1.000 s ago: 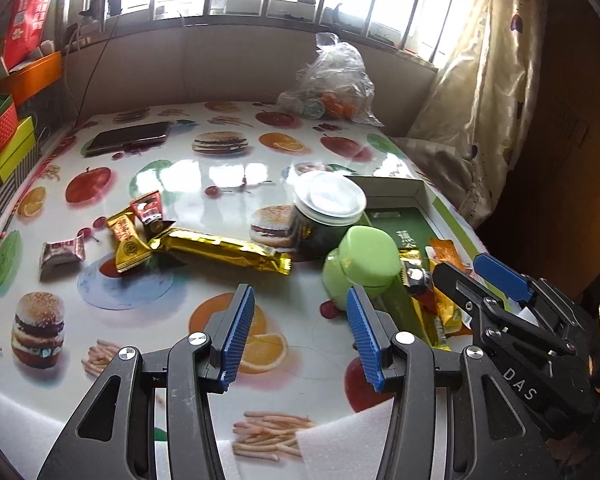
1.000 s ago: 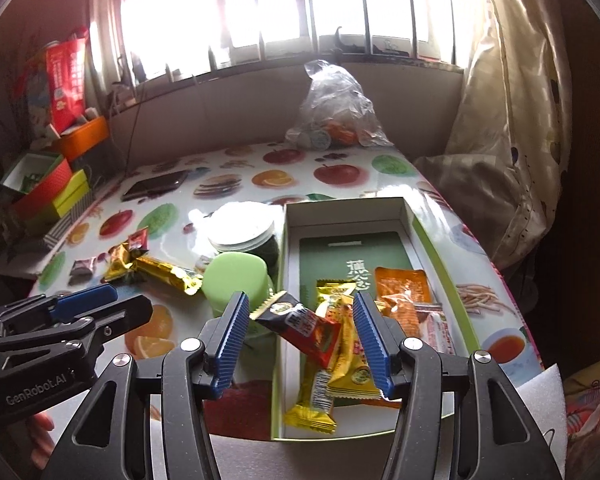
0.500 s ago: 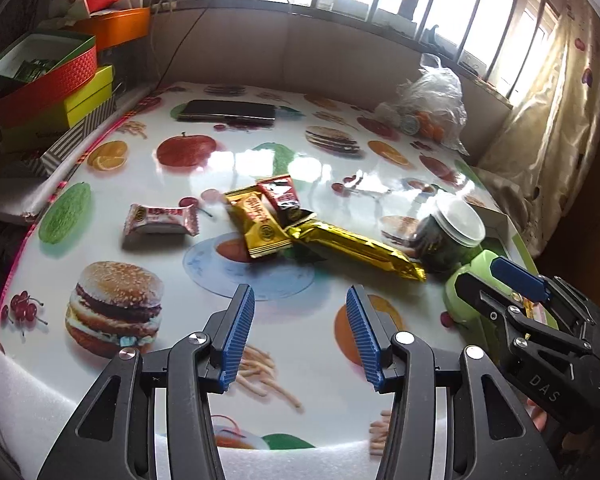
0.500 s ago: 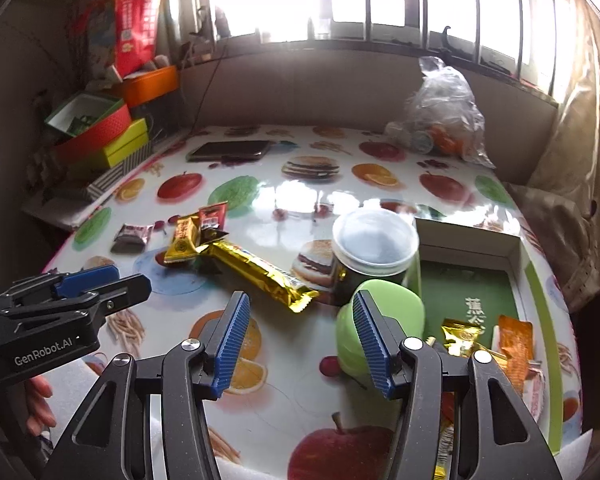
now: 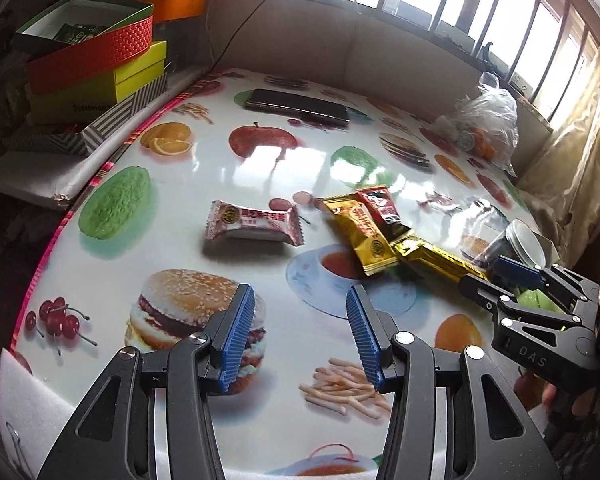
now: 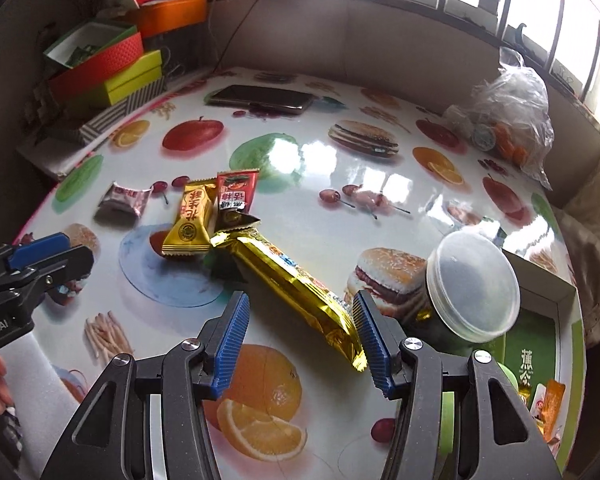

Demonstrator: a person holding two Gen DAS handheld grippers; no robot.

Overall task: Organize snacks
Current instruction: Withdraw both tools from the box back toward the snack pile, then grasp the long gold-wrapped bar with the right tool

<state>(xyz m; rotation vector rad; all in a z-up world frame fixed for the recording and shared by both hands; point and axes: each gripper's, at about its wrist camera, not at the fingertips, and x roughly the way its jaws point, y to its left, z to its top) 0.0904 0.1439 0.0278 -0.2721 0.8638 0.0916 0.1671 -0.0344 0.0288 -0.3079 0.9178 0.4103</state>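
Loose snacks lie on the fruit-print table: a pink-white packet [image 5: 253, 224] [image 6: 121, 201], a yellow packet [image 5: 362, 235] [image 6: 192, 220], a red packet [image 5: 383, 210] [image 6: 235, 199] and a long gold bar [image 6: 296, 288] [image 5: 436, 259]. My left gripper [image 5: 300, 340] is open and empty, hovering near the table's front, short of the pink packet. My right gripper [image 6: 300, 336] is open and empty, its jaws on either side of the gold bar's near end, above it. The green-lined snack box [image 6: 540, 344] with packets sits at the right edge.
A dark jar with a clear lid [image 6: 466, 300] and a green container [image 6: 450, 412] stand beside the box. A phone [image 5: 298, 106] lies at the back. A plastic bag [image 6: 508, 116] sits far right. Stacked boxes [image 5: 96, 68] stand off the table's left edge.
Both grippers have swung left, away from the snack box toward the loose snacks. The right gripper no longer has the red packet between its jaws; it now hovers over the gold bar.
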